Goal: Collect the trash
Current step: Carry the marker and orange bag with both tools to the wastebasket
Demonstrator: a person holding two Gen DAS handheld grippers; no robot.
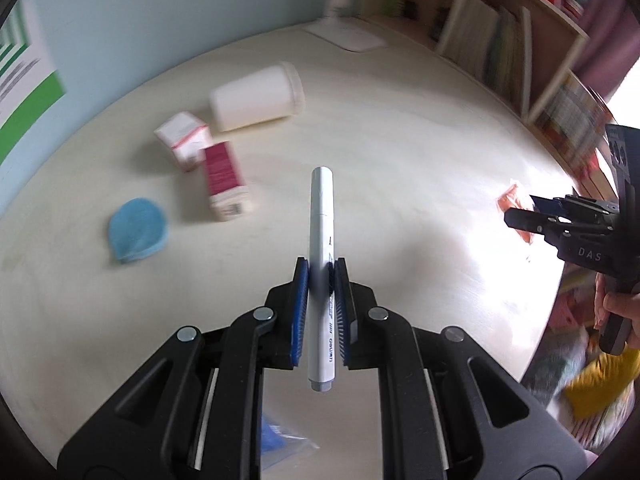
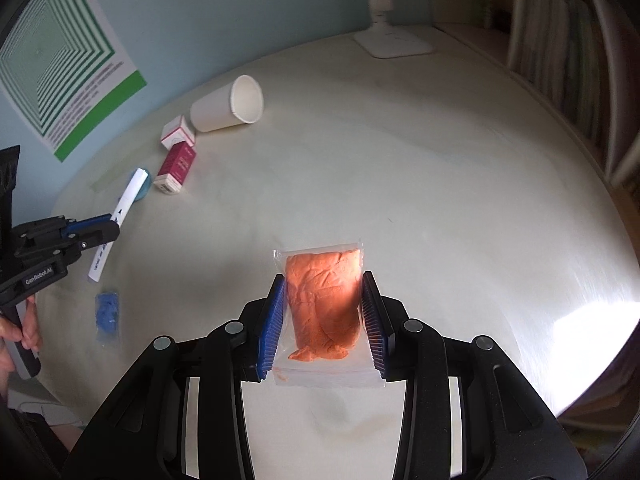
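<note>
Your left gripper [image 1: 321,276] is clamped on a smooth white marker [image 1: 321,240], its ribbed blue pads [image 1: 301,304] pressing the barrel from both sides. The marker's long axis runs along the fingers, cap toward 12 o'clock, grey end toward 6; its barrel reads "deli". On the matte cream table [image 1: 400,152], from 9 to 11 o'clock of the marker, lie a round blue fuzzy pad [image 1: 137,229], a crimson-and-white carton [image 1: 225,182], a small white box with red lines [image 1: 183,140] and a white paper cup [image 1: 256,97] on its side, all blurred.

Your right gripper [image 2: 325,312] is clamped on a clear zip bag of lumpy orange putty [image 2: 324,304], held above the table, with the long axis running 12 to 6 and the seal edge toward 6. In this view the cup's mouth faces 3 o'clock. A bag of blue putty [image 2: 107,314] lies at 9 o'clock. The left tool's body reads "GenRobot.AI".
</note>
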